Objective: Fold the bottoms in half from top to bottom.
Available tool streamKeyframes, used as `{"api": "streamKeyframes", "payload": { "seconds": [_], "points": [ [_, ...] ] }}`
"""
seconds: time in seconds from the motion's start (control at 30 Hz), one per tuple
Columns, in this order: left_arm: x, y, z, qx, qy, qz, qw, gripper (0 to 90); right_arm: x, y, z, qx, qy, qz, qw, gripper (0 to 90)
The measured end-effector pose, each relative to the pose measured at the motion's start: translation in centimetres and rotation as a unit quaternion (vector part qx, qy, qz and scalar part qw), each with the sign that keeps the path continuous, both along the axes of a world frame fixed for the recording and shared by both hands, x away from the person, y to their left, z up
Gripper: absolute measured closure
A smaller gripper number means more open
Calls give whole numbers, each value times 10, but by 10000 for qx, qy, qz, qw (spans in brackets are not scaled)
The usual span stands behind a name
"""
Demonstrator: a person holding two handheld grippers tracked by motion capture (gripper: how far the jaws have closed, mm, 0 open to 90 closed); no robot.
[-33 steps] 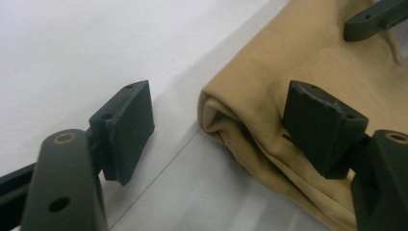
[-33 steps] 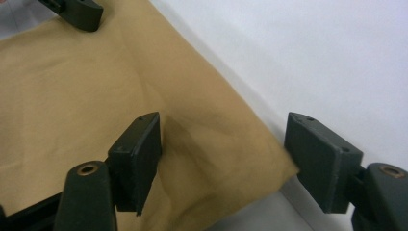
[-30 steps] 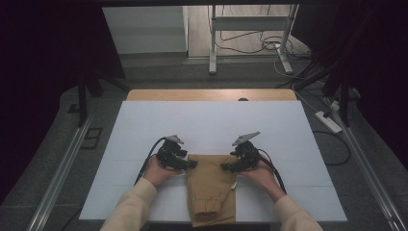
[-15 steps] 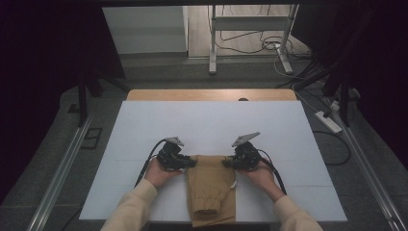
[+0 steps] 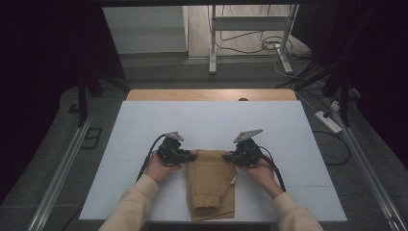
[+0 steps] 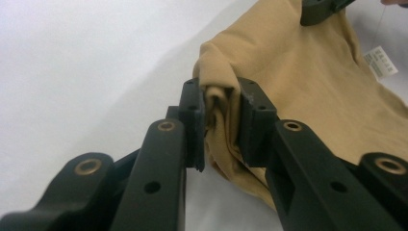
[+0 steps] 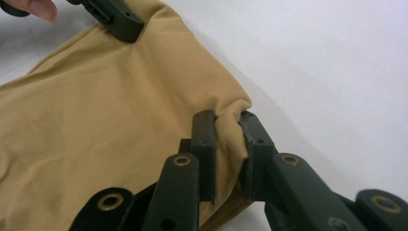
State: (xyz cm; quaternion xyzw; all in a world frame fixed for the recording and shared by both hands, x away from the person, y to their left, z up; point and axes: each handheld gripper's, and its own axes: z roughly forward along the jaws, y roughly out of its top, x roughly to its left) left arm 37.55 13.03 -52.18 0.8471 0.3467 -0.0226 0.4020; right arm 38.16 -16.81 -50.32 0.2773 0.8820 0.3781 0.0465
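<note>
Closest to the person's edge of the counter [image 5: 144, 125] lies a pair of tan trousers [image 5: 211, 187], folded lengthwise into a narrow strip that runs from the near edge up toward the middle of the white surface. The cuffed leg ends sit nearest the person, slightly rumpled. A small white tag [image 6: 381, 62] lies at the trousers' edge on the side toward the right hand.

Two cream sleeves come in from below, and each hand holds a set of tongs at the far end of the trousers. The left tongs [image 6: 220, 113] are pinching a bunched fold of the tan cloth at the left far corner; the fabric is squeezed between the two black jaws. The right tongs [image 7: 227, 130] are pinching the opposite far corner in the same way, with a ridge of cloth caught between the jaws. The cloth between the two corners lies fairly flat on the counter. A black cable trails from each of the tongs back along the forearm.

Beyond the trousers the white top is bare up to a strip of wood [image 5: 211, 94] along the far edge. Farther off, on the floor, stand a metal stand's legs [image 5: 250, 43] with loose cables around them, and a white power strip [image 5: 328, 121] lies to the right.
</note>
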Motion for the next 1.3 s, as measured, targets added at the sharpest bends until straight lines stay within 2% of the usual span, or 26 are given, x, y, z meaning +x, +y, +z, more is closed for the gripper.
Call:
{"api": "streamKeyframes", "payload": {
  "seconds": [0.3, 0.57, 0.87, 1.3],
  "points": [
    [16, 0, 15, 3, -165, 140, 9998, 744, 16, 1, 13, 53, -161, -115, 9998, 797],
    [32, 0, 23, -24, -289, 238, 9993, 745, 32, 3, 23, -33, -319, -198, 9993, 798],
    [49, -4, 27, 57, -361, 312, 9988, 744, 49, 2, 24, -10, -346, -350, 9988, 798],
    [72, -4, 30, 65, -438, 417, 9981, 742, 71, 2, 23, 99, -391, -516, 9979, 797]
  ]
}}
